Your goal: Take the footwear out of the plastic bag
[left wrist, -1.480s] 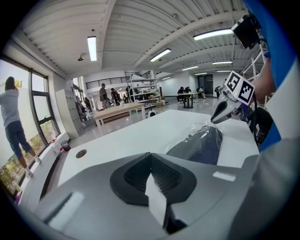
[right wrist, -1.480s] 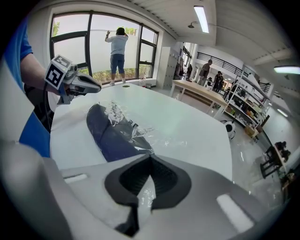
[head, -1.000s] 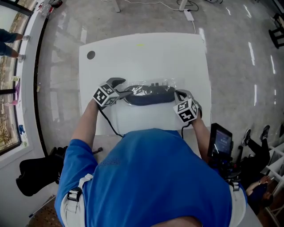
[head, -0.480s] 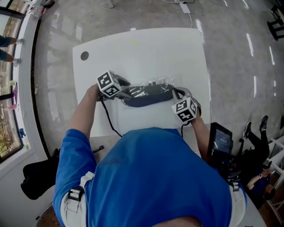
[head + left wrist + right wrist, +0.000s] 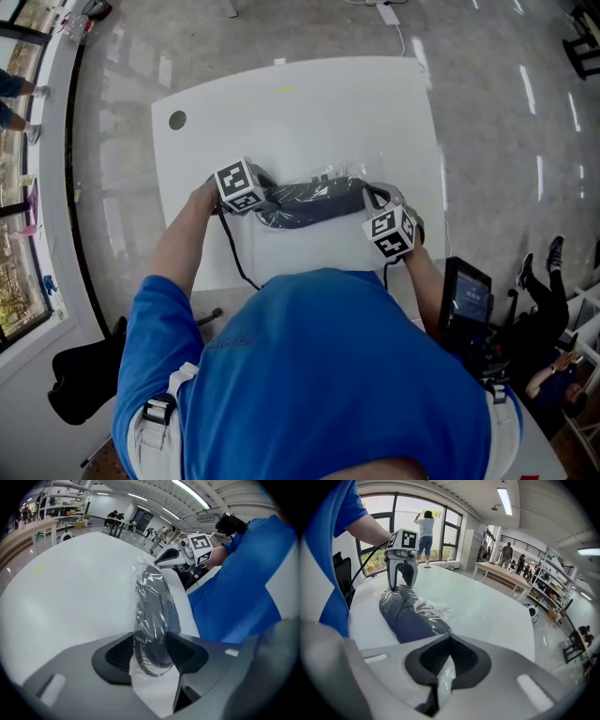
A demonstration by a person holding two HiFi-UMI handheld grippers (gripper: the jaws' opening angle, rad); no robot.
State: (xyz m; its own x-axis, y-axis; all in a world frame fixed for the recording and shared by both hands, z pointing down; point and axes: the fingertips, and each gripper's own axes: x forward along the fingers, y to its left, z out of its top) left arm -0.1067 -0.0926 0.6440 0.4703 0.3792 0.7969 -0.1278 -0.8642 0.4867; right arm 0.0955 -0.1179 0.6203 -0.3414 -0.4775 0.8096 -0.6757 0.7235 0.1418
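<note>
The white tabletop (image 5: 300, 103) fills the middle of the head view, and the clear plastic bag (image 5: 457, 613) lies across its near half, just below frame centre, crumpled and running left to right. Inside it is the footwear (image 5: 314, 202), a dark shoe lying along the bag, still fully wrapped in film. The right tool (image 5: 375, 199), at the bag's right end, has its jaws pressed together on a fold of the film with no shoe between them. It has kept its place and acts as the anchor. The left tool (image 5: 262, 195) is what has changed. A moment ago it sat off the bag's left end; now it has swung in over that end, and its jaws have just been closing, so the pads stand fairly wide, pressing both sides of the shoe's end through the plastic. I judge that the extraction is only being set up, with one end of the bag pinned and the shoe gripped at the other.
</note>
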